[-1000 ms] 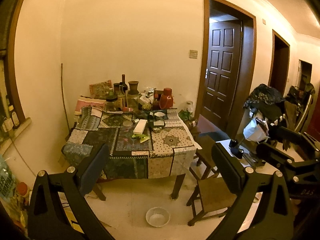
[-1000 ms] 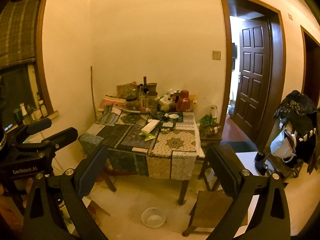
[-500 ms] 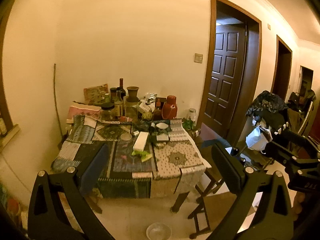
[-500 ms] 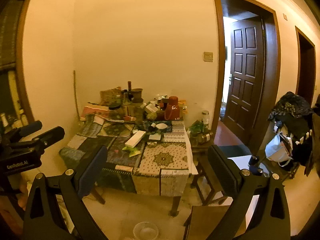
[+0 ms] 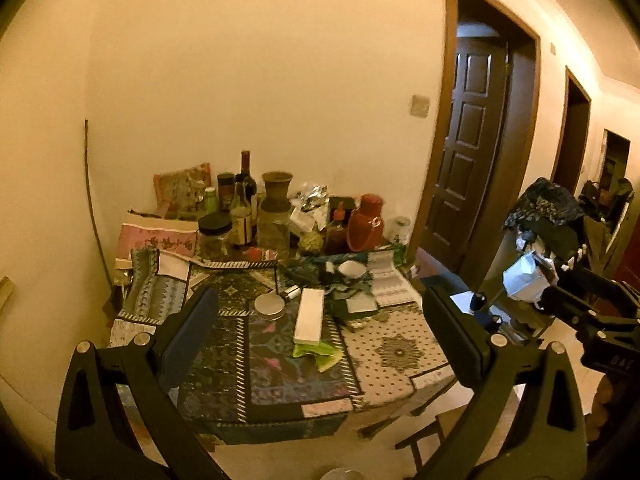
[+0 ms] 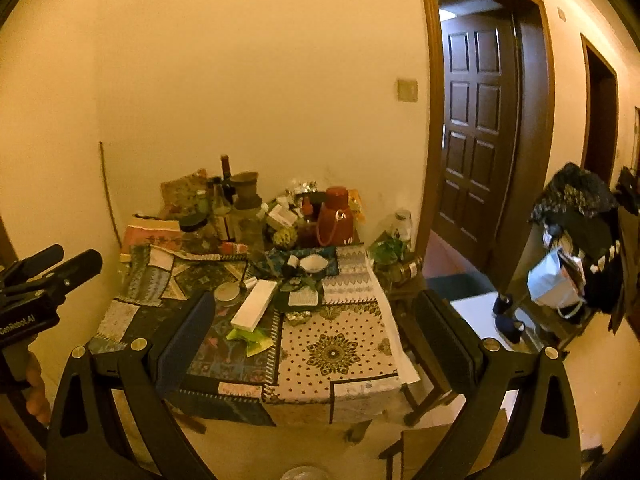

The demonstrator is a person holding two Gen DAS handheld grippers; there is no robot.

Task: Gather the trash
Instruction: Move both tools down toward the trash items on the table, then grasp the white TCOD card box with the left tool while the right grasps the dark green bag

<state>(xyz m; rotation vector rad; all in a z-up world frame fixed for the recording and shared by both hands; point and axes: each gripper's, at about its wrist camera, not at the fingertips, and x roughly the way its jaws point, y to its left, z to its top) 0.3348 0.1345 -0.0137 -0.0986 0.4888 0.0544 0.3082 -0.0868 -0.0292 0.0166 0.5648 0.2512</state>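
A table under a patchwork cloth (image 5: pixel 400 354) (image 6: pixel 332 354) stands against the wall, with loose litter on it. A crumpled green wrapper (image 5: pixel 316 354) (image 6: pixel 250 340) lies near the front, next to a long white box (image 5: pixel 309 320) (image 6: pixel 255 310). A small foil scrap (image 6: pixel 298 317) sits beside them. My left gripper (image 5: pixel 320 320) hovers open and empty short of the table's front edge. The right gripper (image 6: pixel 316 316) is likewise open, holding nothing, in front of the table. Each gripper shows at the edge of the other's view: the right gripper (image 5: pixel 580 308) and the left gripper (image 6: pixel 52 272).
Bottles, jars and a red flask (image 5: pixel 366 222) crowd the table's back. A round lid (image 5: pixel 269 306) and a small white dish (image 6: pixel 314 263) lie mid-table. A stool (image 6: pixel 404 276) with jars stands to the right, a bowl (image 6: pixel 302 474) is on the floor, and a dark door (image 6: pixel 476 136) is ajar.
Both grippers have moved forward toward the table, which now fills more of each view. The floor bowl has slid to the bottom edge. Both sets of fingers stayed open.
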